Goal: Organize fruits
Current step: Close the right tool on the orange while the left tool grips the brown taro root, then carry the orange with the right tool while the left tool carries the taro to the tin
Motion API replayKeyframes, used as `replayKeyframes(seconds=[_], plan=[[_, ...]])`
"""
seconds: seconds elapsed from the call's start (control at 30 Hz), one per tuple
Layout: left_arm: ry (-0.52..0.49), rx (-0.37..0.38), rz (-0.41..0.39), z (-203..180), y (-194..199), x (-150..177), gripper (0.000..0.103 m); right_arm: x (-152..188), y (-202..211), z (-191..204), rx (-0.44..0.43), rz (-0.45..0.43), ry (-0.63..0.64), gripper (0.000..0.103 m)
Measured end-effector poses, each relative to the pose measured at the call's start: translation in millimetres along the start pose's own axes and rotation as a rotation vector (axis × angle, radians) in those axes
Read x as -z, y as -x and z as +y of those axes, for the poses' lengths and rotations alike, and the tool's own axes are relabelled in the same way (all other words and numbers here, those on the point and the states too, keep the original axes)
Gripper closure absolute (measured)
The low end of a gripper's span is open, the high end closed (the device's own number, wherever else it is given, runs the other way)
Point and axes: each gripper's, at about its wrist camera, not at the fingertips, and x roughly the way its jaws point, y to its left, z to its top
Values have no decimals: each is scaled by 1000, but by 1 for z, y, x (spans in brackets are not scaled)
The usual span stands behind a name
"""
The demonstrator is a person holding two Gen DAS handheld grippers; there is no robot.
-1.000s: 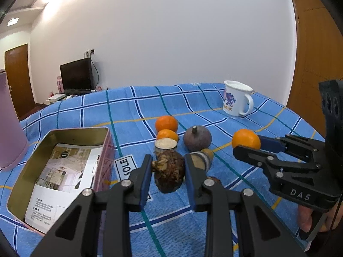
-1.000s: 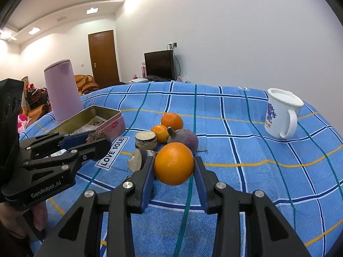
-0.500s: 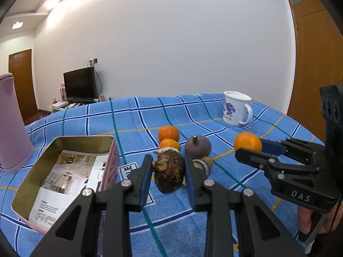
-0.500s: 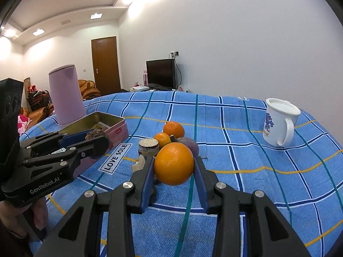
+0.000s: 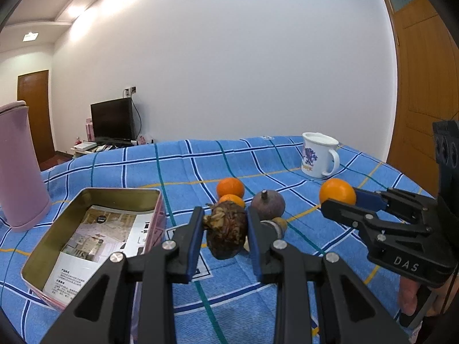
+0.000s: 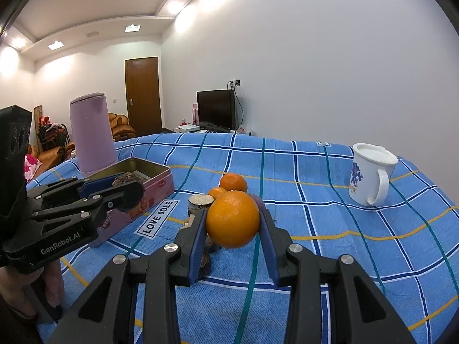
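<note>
fruits gripped in both tools, held above the checked cloth
left tool [image 5: 225, 230] clamps brown scaly fruit [image 5: 226, 233] by open tin [image 5: 120, 200]; right tool [image 6: 233, 229] squeezes orange [image 6: 233, 219].

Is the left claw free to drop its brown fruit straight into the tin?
Probably yes: the left claw grips the brown fruit beside the open tin, which holds only a leaflet, with nothing between them.
</note>
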Motion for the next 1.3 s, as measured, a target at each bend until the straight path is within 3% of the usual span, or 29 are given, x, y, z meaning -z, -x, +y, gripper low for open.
replayKeyframes(seconds=[0.83, 1.3], plan=[[-14, -8, -81, -2, 15, 1, 72, 2, 16, 4, 18, -77, 26, 65], [13, -12, -57, 6, 13, 0, 72, -1, 12, 12, -4, -77, 31, 65]])
